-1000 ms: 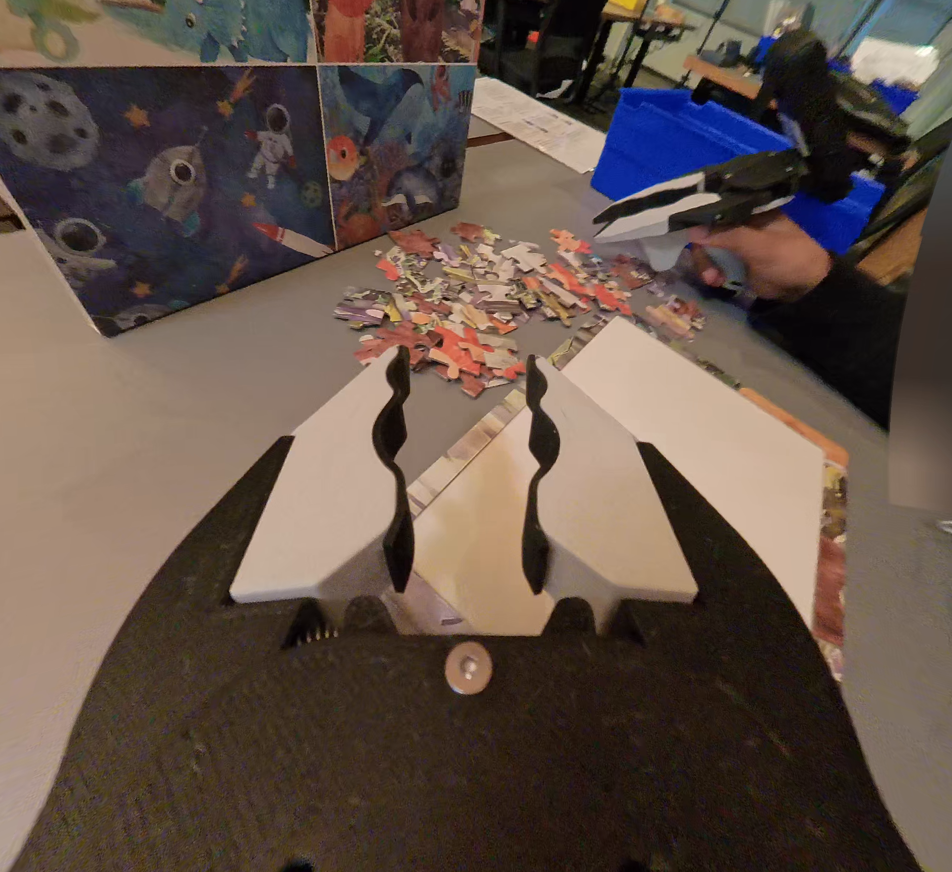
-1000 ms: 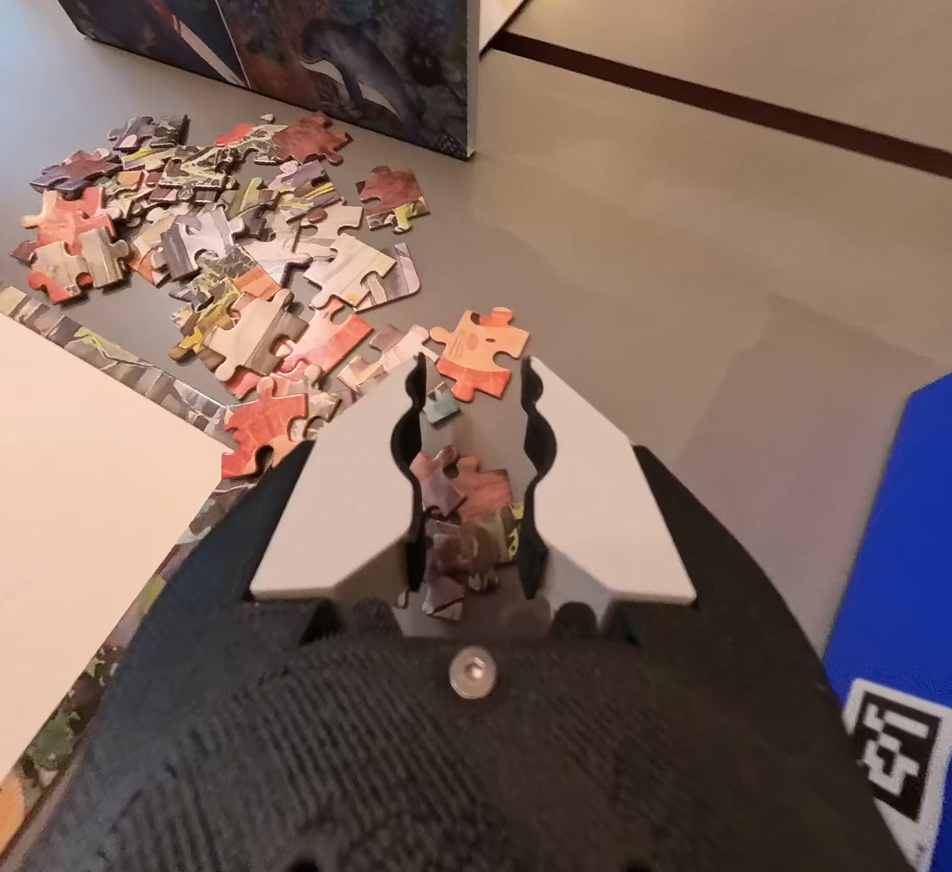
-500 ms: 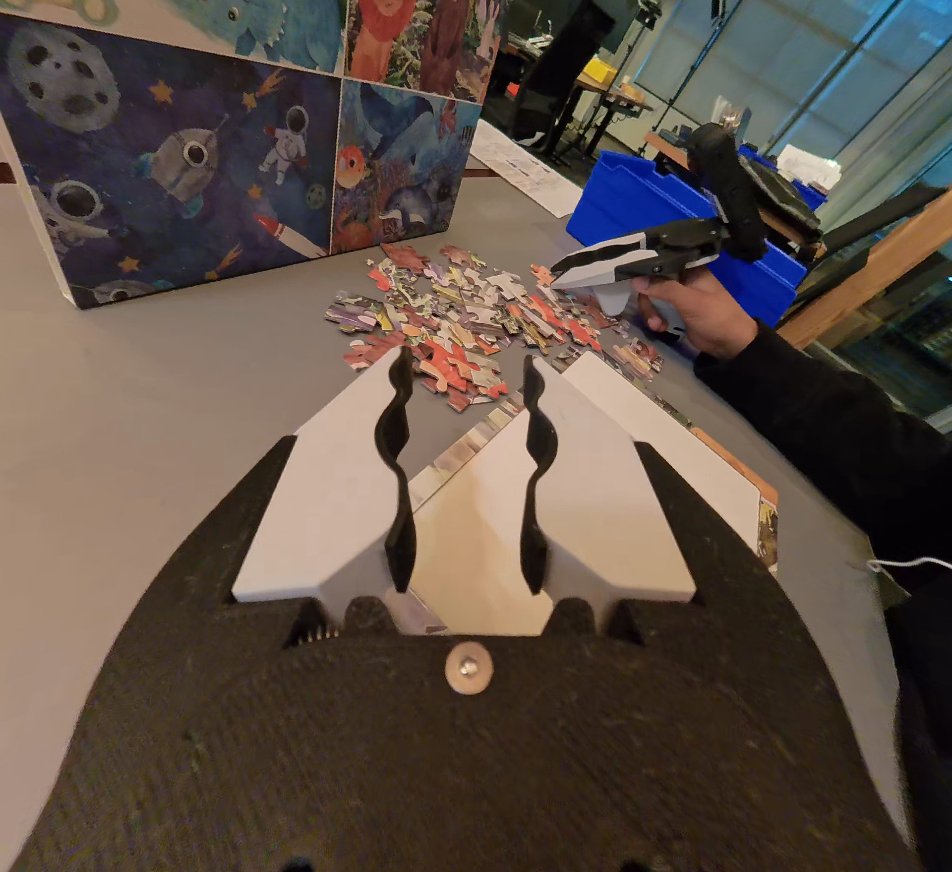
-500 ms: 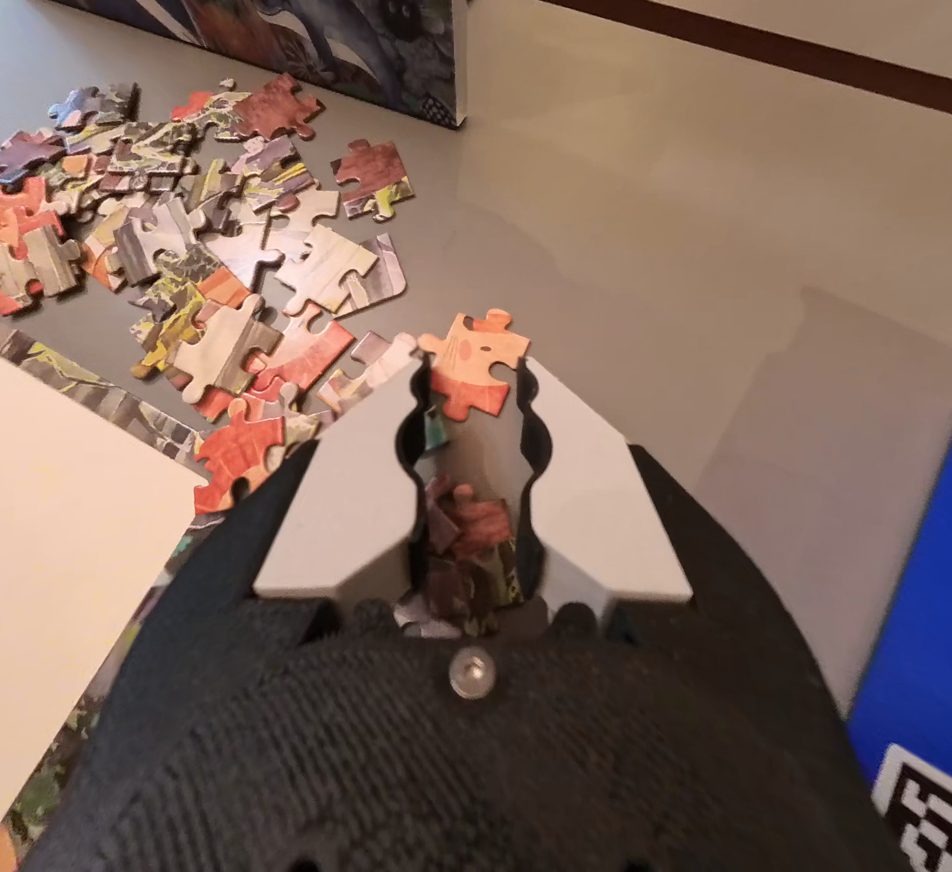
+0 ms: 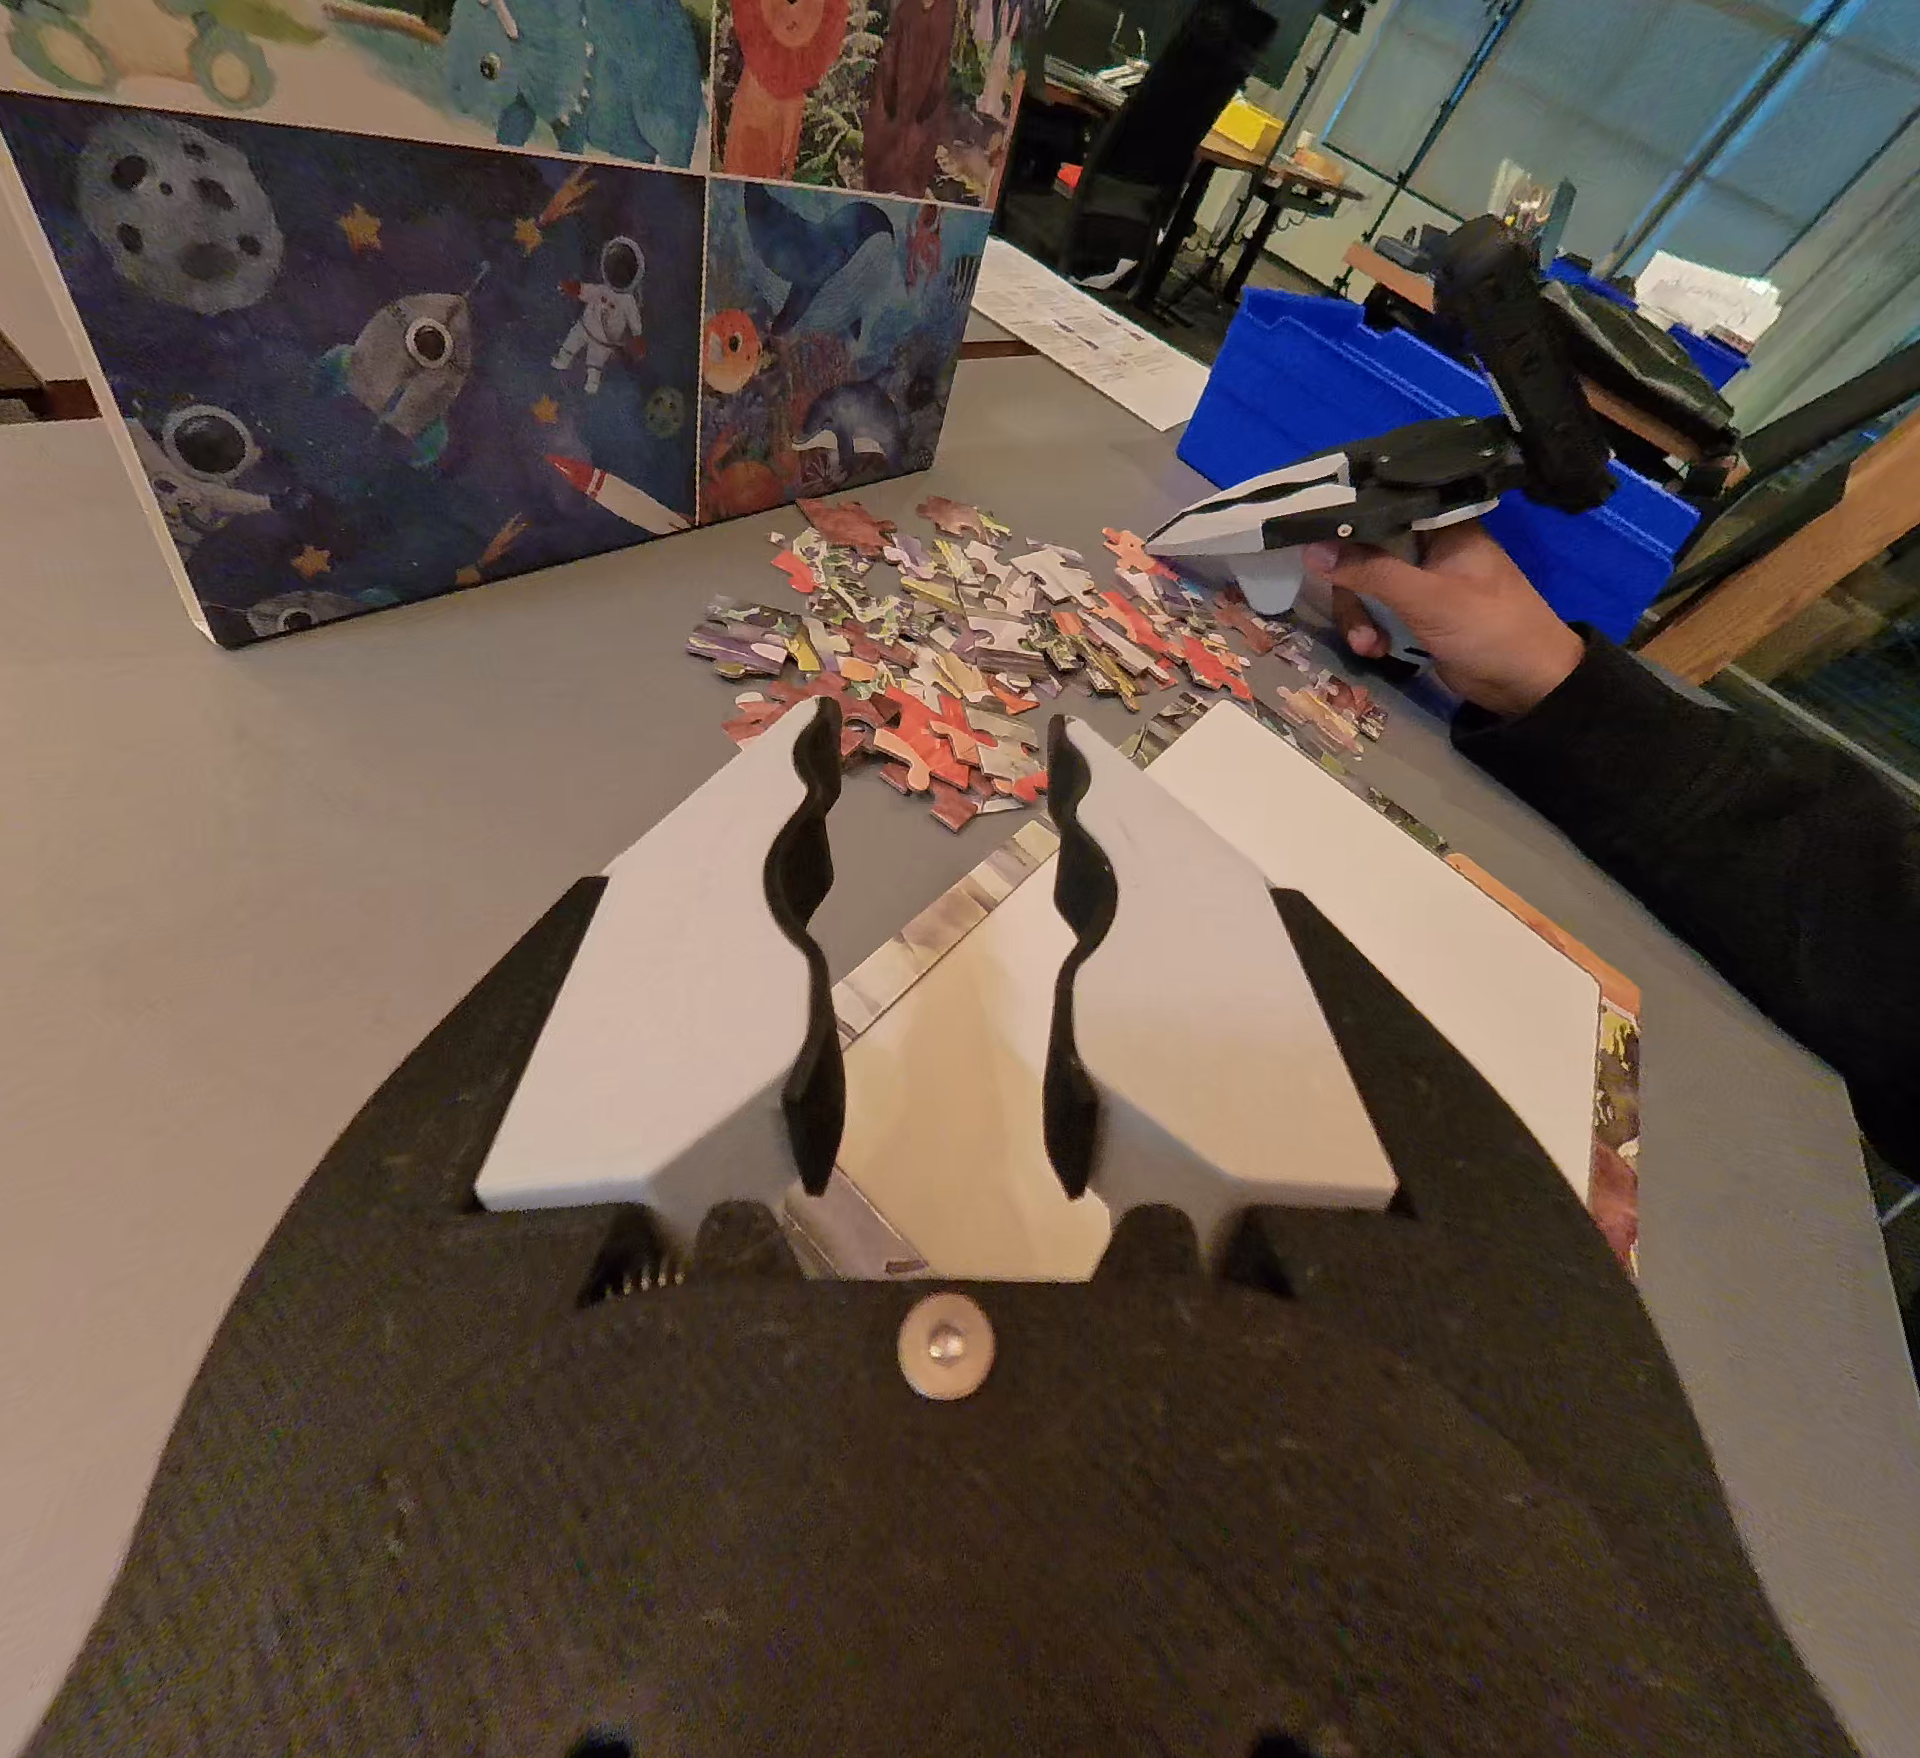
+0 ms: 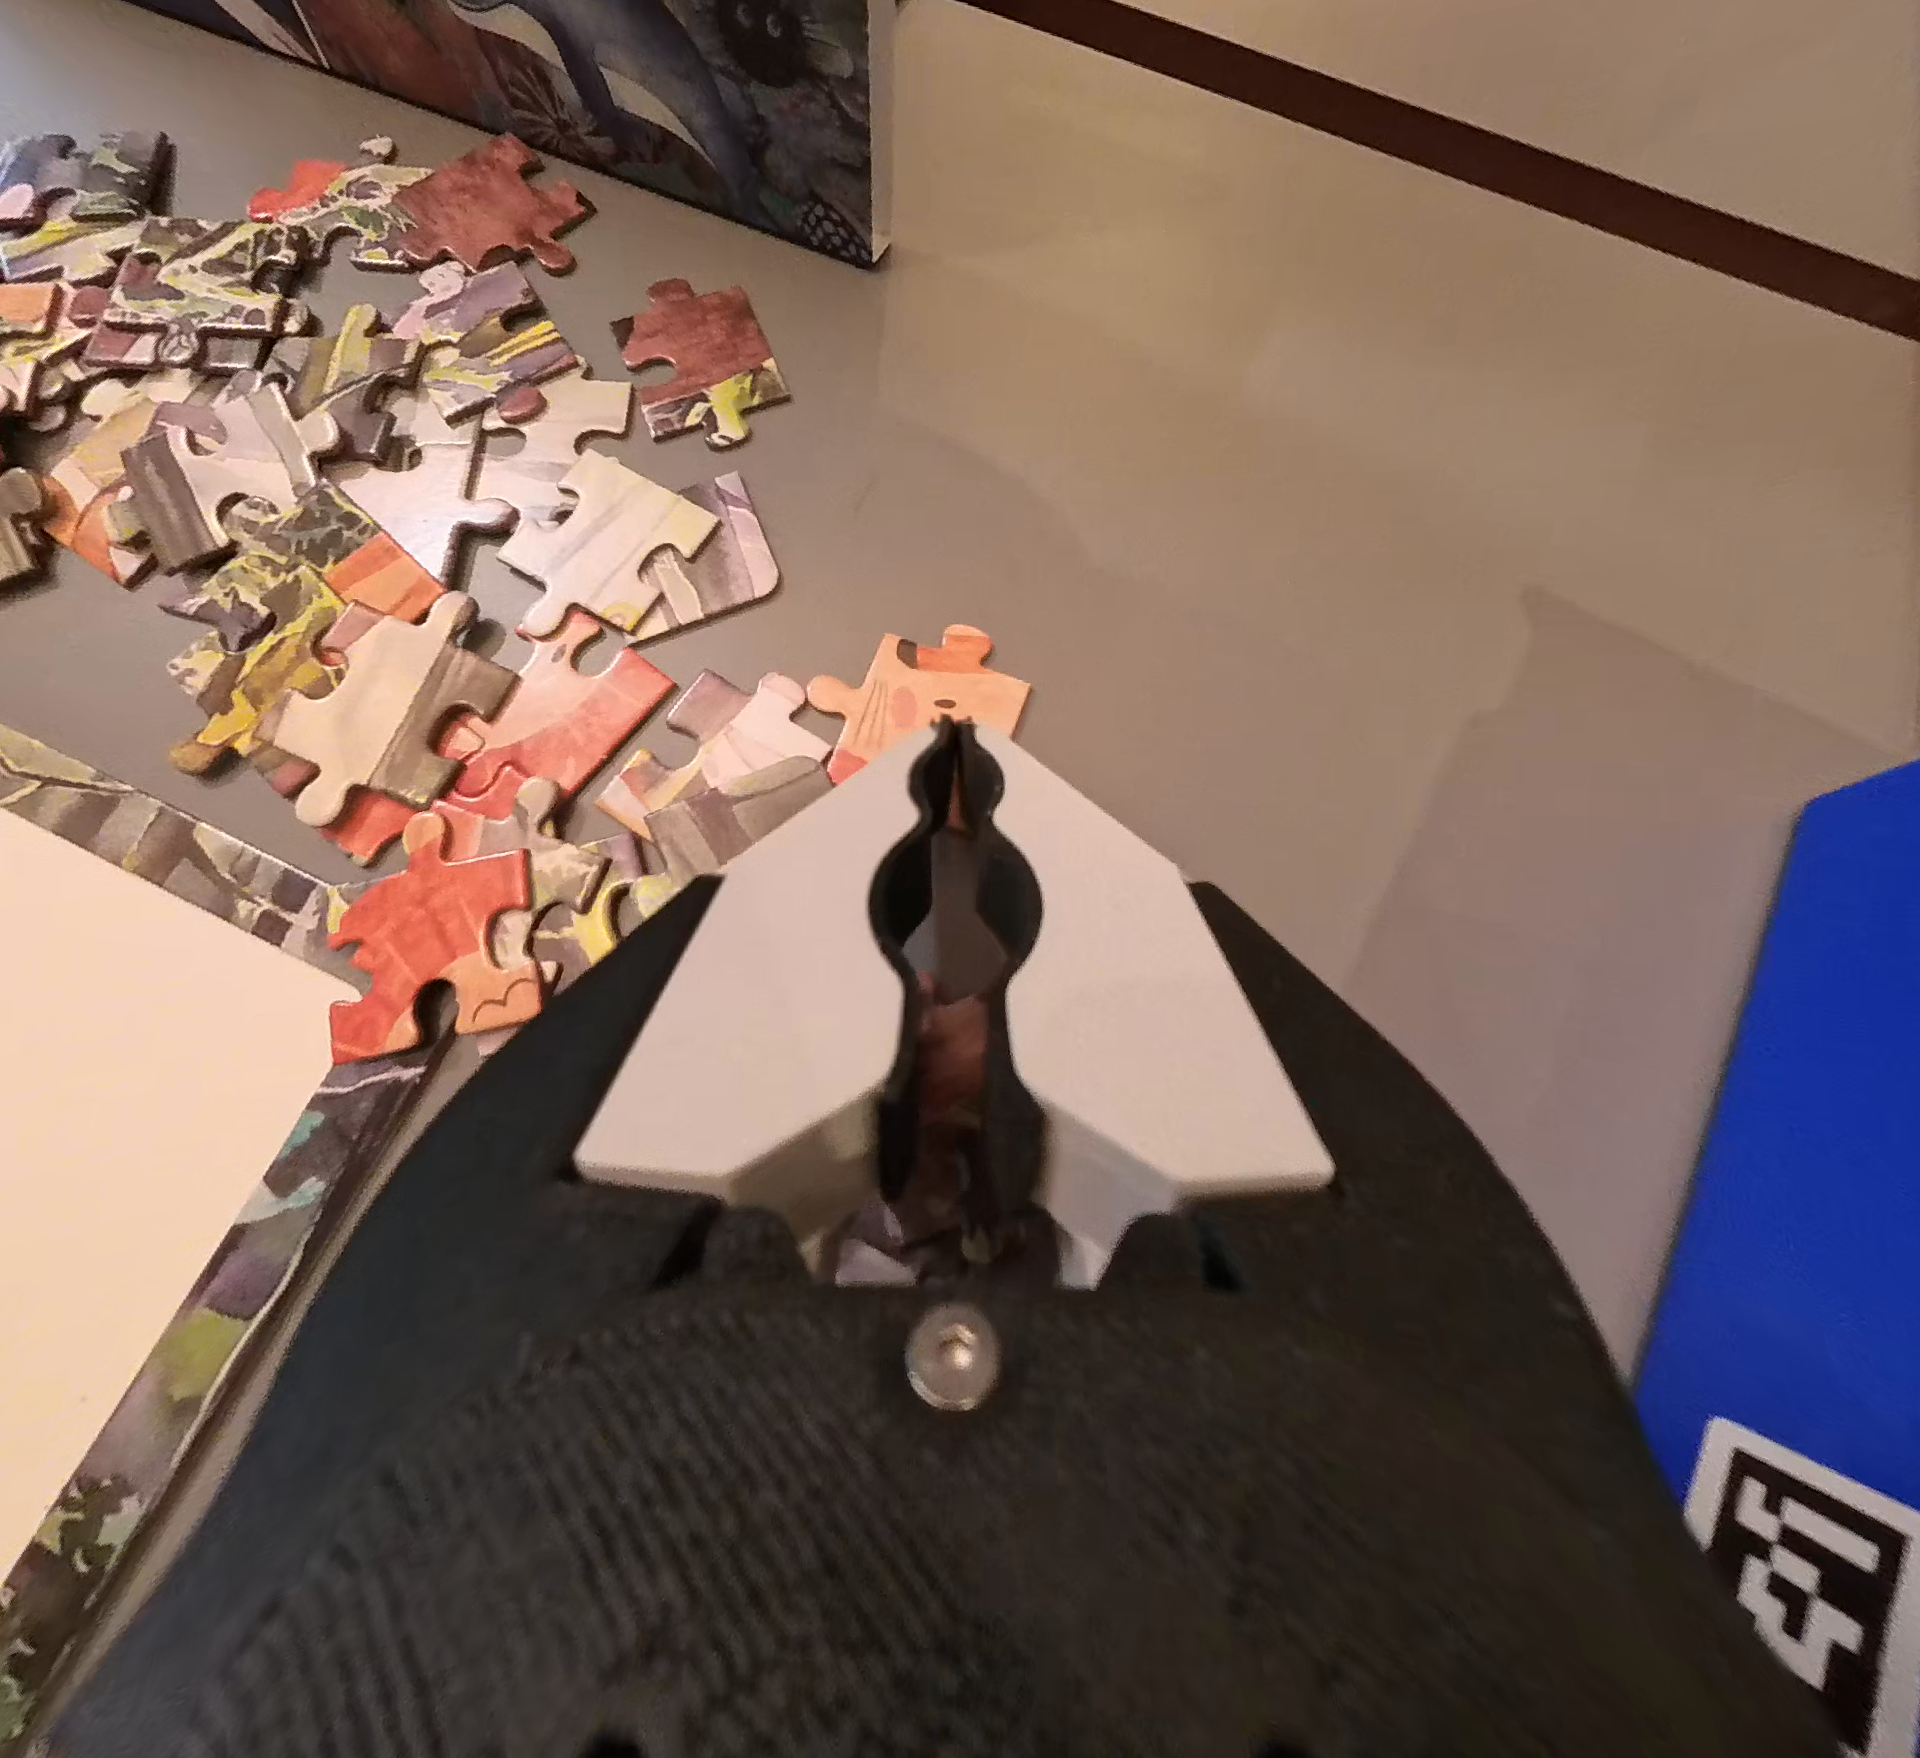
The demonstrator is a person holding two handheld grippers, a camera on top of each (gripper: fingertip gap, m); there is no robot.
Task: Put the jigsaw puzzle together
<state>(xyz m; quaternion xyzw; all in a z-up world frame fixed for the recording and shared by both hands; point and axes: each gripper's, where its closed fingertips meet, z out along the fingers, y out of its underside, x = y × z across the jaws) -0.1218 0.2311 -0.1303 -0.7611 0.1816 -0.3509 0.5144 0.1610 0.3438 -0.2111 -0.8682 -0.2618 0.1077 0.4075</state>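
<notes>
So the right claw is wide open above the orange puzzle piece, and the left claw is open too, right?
Not quite. In the right wrist view, the right claw is shut, not wide open: its tips are pinched together on the near edge of the orange puzzle piece, at the edge of the loose pile. The rest holds: the left wrist view shows the left claw open, with nothing in it.

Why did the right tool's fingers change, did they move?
Yes. The right tool closed its fingers, pinching the edge of the orange puzzle piece, and crept forward toward the picture box.
</notes>
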